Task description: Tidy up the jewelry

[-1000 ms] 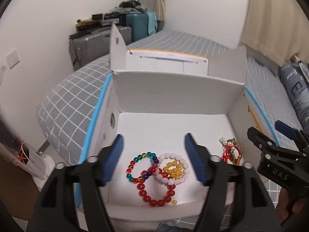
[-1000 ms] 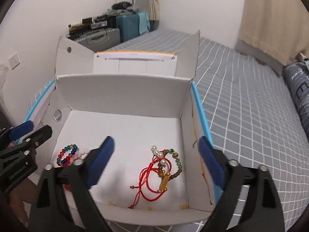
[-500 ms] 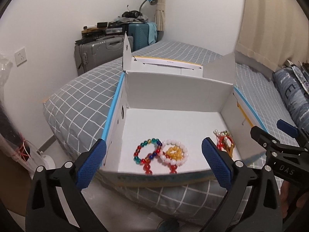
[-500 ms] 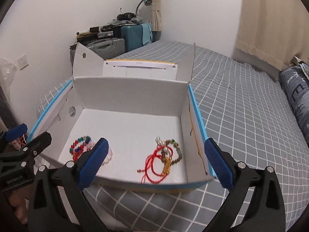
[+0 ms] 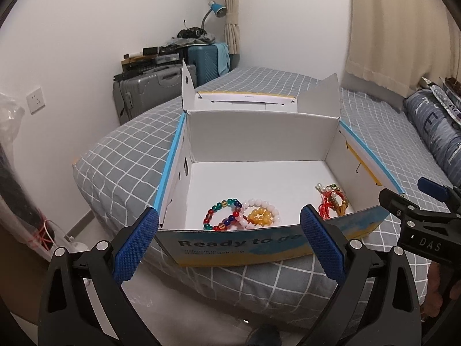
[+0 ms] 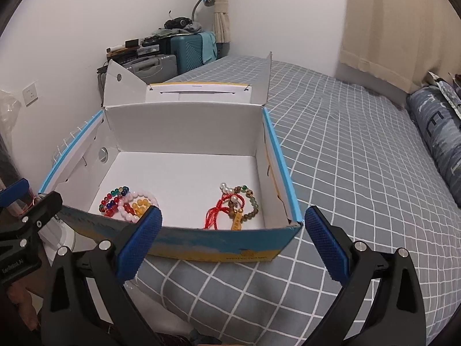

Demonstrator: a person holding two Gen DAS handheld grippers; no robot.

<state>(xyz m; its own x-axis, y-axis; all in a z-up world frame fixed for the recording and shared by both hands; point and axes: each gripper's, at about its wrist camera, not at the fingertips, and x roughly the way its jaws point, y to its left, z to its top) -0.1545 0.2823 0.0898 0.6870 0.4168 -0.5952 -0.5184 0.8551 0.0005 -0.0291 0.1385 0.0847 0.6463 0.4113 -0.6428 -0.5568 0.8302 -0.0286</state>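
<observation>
Both jaws gape empty: left gripper (image 5: 229,240), just opened, and right gripper (image 6: 233,242) hang before the box (image 6: 184,124); retreat level, sparing its near wall.

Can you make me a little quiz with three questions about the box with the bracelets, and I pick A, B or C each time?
1. Where is the white box sitting?
A. on the grey checked bed
B. on a wooden desk
C. on the floor

2. What colour is the cord on the jewellery by the box's right wall?
A. green
B. red
C. black

3. How is the right gripper?
A. shut on a bracelet
B. shut on the box
C. open and empty

Answers:
1 A, checked bedding lies all around the box.
2 B, the tangled bracelets have a bright red cord.
3 C, its blue pads stand wide apart, nothing between them.
</observation>
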